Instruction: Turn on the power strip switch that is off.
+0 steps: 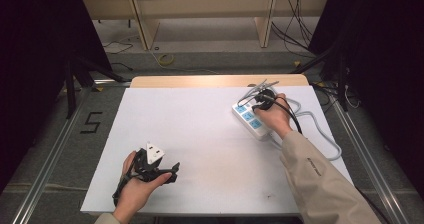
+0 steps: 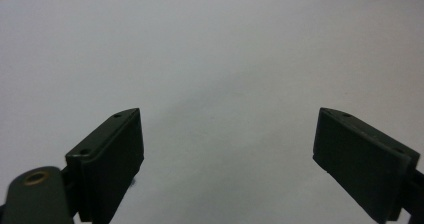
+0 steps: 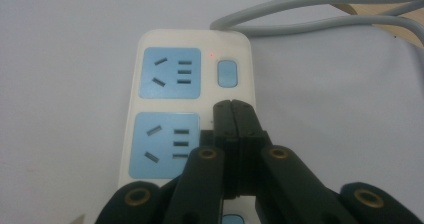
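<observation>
Nearest the camera, at the table's (image 1: 210, 134) front-left, left gripper (image 1: 172, 171) held low over bare white surface, jaws spread wide with nothing between them. Farther back on the right, right gripper (image 3: 233, 109) with jaws pressed together, tips down on a white power strip (image 3: 192, 104) beside its second blue socket, just below a blue switch (image 3: 227, 73) and a small red light. Strip lying near the table's far-right edge, grey cord (image 1: 320, 129) looping off behind it.
</observation>
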